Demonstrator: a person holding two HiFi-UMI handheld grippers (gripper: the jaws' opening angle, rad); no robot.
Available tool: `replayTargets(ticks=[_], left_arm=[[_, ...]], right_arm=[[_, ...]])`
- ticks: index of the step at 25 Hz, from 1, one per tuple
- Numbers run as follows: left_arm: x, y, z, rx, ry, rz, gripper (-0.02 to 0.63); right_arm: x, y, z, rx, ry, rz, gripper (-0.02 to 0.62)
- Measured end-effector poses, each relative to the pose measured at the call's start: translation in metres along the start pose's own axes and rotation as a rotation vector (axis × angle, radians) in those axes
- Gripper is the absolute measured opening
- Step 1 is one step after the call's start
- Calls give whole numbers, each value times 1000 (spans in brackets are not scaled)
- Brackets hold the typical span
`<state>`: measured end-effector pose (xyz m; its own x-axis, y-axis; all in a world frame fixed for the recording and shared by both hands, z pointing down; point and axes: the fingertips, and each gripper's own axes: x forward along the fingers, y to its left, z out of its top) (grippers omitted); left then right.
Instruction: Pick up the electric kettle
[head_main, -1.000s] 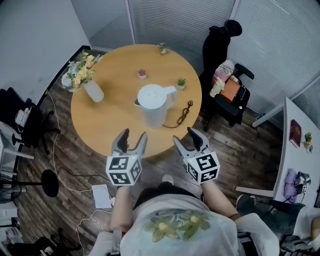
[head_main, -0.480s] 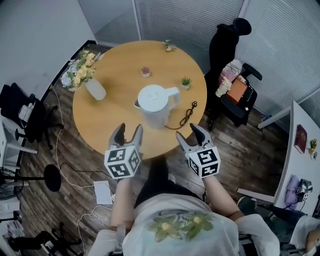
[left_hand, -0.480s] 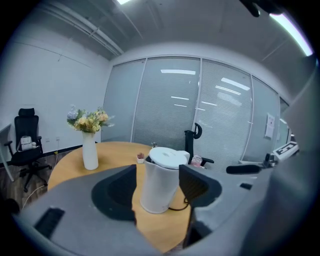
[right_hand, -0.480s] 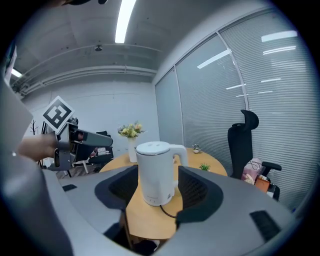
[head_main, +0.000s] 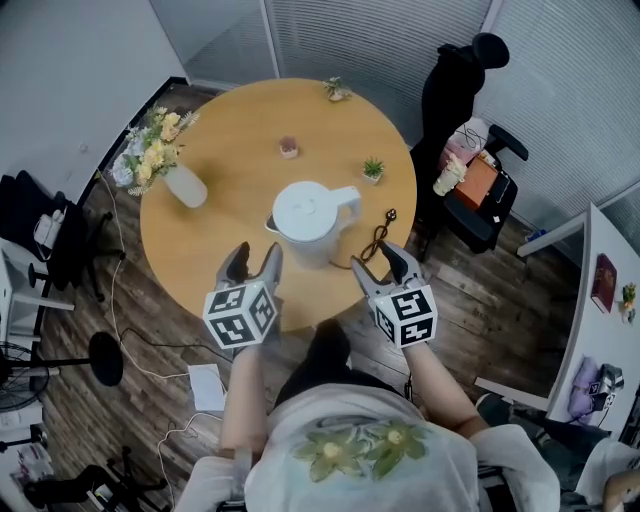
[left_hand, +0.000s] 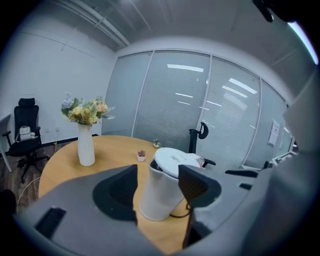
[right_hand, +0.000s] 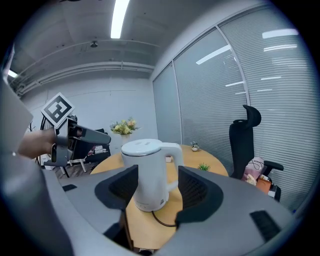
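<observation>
A white electric kettle (head_main: 308, 220) stands upright near the front of the round wooden table (head_main: 230, 160), its handle (head_main: 350, 200) pointing right and a black cord (head_main: 375, 232) trailing off to the right. The left gripper (head_main: 252, 261) hovers open over the table's near edge, just left of and short of the kettle (left_hand: 164, 185). On the other side the right gripper (head_main: 378, 264) is open too, near the cord, with the kettle (right_hand: 147, 172) ahead between its jaws but untouched. Neither gripper holds anything.
A white vase of flowers (head_main: 165, 160) stands at the table's left. Small potted plants (head_main: 372, 169) (head_main: 289, 147) (head_main: 336, 90) dot the far half. A black office chair with bags (head_main: 470, 175) is at the right; another chair (head_main: 40, 235) and floor cables lie at the left.
Both grippers have moved forward toward the table and now reach over its near edge, closer to the kettle. Both stay open; the kettle has not moved.
</observation>
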<state>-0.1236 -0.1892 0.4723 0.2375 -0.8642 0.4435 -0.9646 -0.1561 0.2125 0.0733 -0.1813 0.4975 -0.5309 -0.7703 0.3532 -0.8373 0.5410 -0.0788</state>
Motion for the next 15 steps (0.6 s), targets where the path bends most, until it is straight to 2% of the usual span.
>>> replayTargets(ticks=[8, 15], left_arm=[[29, 7, 14, -52, 13, -33, 252], [52, 19, 10, -115, 48, -49, 243]], right_arm=[[36, -30, 4, 0, 28, -26, 252], [67, -50, -1, 2, 59, -46, 252]])
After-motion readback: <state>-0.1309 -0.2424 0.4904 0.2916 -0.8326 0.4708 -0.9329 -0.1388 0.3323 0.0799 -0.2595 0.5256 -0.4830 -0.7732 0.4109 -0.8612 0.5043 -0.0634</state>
